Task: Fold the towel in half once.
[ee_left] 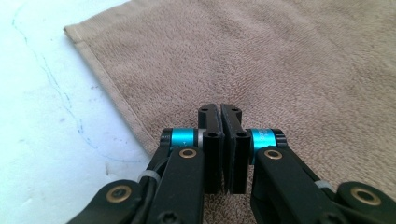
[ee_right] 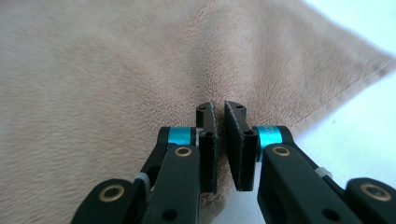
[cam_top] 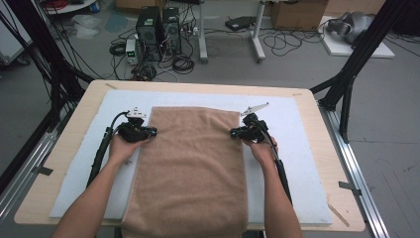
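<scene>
A light brown towel (cam_top: 193, 163) lies flat on the white mat (cam_top: 297, 148), its near end hanging over the table's front edge. My left gripper (cam_top: 150, 132) sits at the towel's left edge, jaws shut on the hem. In the left gripper view the two jaws (ee_left: 221, 112) stand pressed together over the towel (ee_left: 280, 60) just inside its seam. My right gripper (cam_top: 233, 132) is at the towel's right edge. In the right gripper view its jaws (ee_right: 219, 109) pinch the towel (ee_right: 93, 70), and a raised fold runs up from the tips.
The mat covers most of a wooden table (cam_top: 64, 148). Bare mat (ee_left: 42, 116) lies left of the towel and more mat (ee_right: 359, 116) to its right. Beyond the table stand computer towers (cam_top: 158, 29), cables and boxes on the floor. Black frame posts (cam_top: 346, 84) flank the table.
</scene>
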A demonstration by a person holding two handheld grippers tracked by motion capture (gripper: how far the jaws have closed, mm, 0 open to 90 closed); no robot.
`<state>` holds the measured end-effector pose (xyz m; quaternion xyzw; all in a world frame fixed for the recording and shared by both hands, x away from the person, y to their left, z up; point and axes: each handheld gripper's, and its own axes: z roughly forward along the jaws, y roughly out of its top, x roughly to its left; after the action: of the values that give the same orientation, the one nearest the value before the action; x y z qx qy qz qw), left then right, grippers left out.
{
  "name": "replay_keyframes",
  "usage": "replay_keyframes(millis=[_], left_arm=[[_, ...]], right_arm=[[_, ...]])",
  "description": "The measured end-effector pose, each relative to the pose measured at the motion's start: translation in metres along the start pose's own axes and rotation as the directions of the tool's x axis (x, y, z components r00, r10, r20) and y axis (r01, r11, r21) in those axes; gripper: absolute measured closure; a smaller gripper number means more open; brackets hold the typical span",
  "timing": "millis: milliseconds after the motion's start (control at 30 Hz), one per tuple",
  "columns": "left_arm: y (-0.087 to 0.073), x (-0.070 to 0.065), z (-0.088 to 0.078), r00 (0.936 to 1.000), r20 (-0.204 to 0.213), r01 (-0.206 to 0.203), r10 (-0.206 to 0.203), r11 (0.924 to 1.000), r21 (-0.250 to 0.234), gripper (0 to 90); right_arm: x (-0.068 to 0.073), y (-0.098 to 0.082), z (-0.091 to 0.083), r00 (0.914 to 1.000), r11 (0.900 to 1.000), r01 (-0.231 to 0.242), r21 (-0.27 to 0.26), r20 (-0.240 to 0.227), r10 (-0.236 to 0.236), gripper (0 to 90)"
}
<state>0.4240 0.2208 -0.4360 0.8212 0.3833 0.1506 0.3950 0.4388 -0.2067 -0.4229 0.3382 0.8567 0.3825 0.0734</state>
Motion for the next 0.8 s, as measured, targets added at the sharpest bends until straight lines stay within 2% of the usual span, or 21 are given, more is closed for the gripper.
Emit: replay_keyframes(millis=[100, 167, 300, 333, 400, 500, 567, 600, 633, 667, 733, 767, 800], left_arm=[[0.004, -0.002, -0.016, 0.9997, 0.017, -0.017, 0.018, 0.9991, -0.04, 87.3], [0.007, -0.004, -0.03, 0.9993, 0.032, -0.016, 0.019, 0.9969, -0.078, 87.3], [0.008, -0.015, -0.061, 0.9972, 0.048, -0.051, 0.058, 0.9889, -0.14, 87.3], [0.005, -0.02, -0.069, 0.996, 0.05, -0.066, 0.074, 0.9861, -0.152, 87.3], [-0.004, -0.03, -0.083, 0.9906, 0.066, -0.108, 0.12, 0.9805, -0.164, 87.3], [-0.024, -0.049, -0.1, 0.9819, 0.102, -0.141, 0.159, 0.9756, -0.168, 87.3], [-0.04, -0.064, -0.108, 0.9695, 0.131, -0.185, 0.207, 0.9696, -0.16, 87.1], [-0.049, -0.07, -0.111, 0.9617, 0.162, -0.196, 0.221, 0.9674, -0.16, 86.8], [-0.056, -0.075, -0.112, 0.9537, 0.188, -0.208, 0.235, 0.9664, -0.151, 85.7], [-0.061, -0.078, -0.113, 0.9491, 0.198, -0.221, 0.245, 0.9655, -0.138, 82.6], [-0.064, -0.08, -0.116, 0.9434, 0.214, -0.228, 0.253, 0.9643, -0.135, 73.3], [-0.063, -0.08, -0.117, 0.9428, 0.217, -0.228, 0.253, 0.9642, -0.136, 70.0], [-0.06, -0.078, -0.119, 0.9459, 0.206, -0.225, 0.25, 0.9643, -0.14, 66.7]], right_arm=[[0.005, 0.005, -0.014, 0.9993, 0.999, 0.033, -0.026, -0.018, -0.033, 83.8], [0.009, 0.008, -0.024, 0.9984, 0.999, 0.032, -0.042, -0.045, -0.034, 83.8], [0.025, 0.01, -0.048, 0.9935, 0.996, 0.063, -0.064, -0.091, -0.068, 83.9], [0.031, 0.009, -0.055, 0.9903, 0.993, 0.082, -0.081, -0.106, -0.09, 83.9], [0.044, 0.005, -0.068, 0.9828, 0.989, 0.112, -0.093, -0.137, -0.124, 83.8], [0.066, -0.01, -0.082, 0.9713, 0.984, 0.154, -0.086, -0.17, -0.167, 83.8], [0.081, -0.028, -0.083, 0.9641, 0.984, 0.168, -0.058, -0.199, -0.176, 83.7], [0.086, -0.038, -0.081, 0.9597, 0.984, 0.175, -0.038, -0.216, -0.179, 83.1], [0.091, -0.047, -0.079, 0.956, 0.985, 0.173, -0.016, -0.238, -0.171, 80.6], [0.094, -0.056, -0.077, 0.95, 0.985, 0.174, -0.004, -0.263, -0.168, 77.0], [0.098, -0.067, -0.076, 0.9505, 0.984, 0.18, 0.002, -0.258, -0.173, 71.8], [0.098, -0.069, -0.077, 0.9554, 0.984, 0.176, 0.006, -0.242, -0.169, 68.5], [0.097, -0.069, -0.078, 0.9594, 0.985, 0.171, 0.004, -0.228, -0.166, 67.3]])
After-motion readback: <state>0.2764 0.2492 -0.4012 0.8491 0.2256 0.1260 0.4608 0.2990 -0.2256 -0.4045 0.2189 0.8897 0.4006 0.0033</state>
